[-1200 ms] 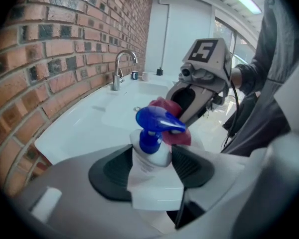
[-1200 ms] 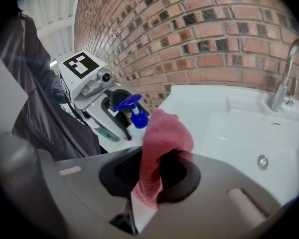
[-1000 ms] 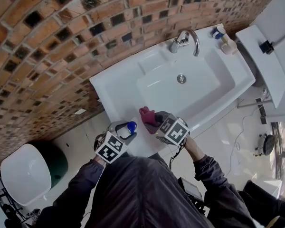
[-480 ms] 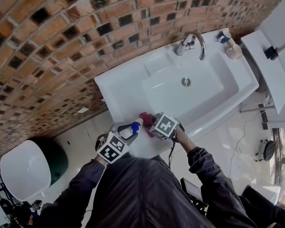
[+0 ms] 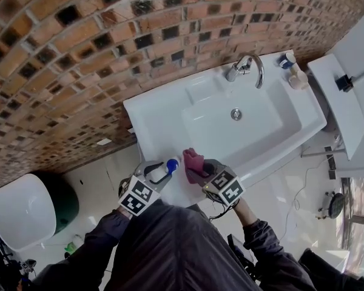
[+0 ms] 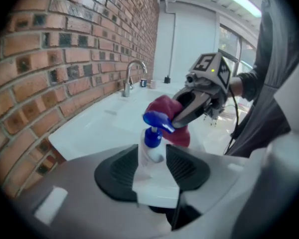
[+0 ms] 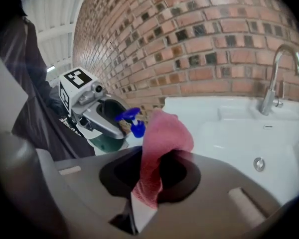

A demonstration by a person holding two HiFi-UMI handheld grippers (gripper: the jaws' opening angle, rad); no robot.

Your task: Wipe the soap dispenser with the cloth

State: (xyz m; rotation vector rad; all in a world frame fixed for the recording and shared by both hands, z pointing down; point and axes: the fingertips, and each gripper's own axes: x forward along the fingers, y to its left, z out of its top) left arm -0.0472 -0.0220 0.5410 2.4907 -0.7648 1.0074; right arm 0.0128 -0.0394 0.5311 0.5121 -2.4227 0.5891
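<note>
My left gripper (image 5: 159, 170) is shut on a small white soap dispenser (image 6: 151, 152) with a blue pump head (image 5: 171, 162), held upright over the sink's front rim. The right gripper (image 5: 201, 170) is shut on a pink cloth (image 5: 192, 159), which stands bunched above its jaws. In the left gripper view the cloth (image 6: 164, 107) sits just behind the pump's nozzle, and the right gripper (image 6: 190, 108) reaches in from the right. The right gripper view has the cloth (image 7: 165, 132) in front, with the blue pump (image 7: 131, 120) and the left gripper (image 7: 95, 114) close on its left.
A white sink (image 5: 161, 111) runs along the brick wall, with a chrome tap (image 5: 247, 67) and small bottles (image 5: 293, 70) at its far right corner. A white cabinet (image 5: 346, 96) stands to the right. A white bowl (image 5: 18, 214) and a green bin (image 5: 68, 199) sit on the floor at left.
The right gripper swung the cloth in against the blue pump head, then drew back towards the person's body. The left gripper tightened on the dispenser and stayed roughly in place.
</note>
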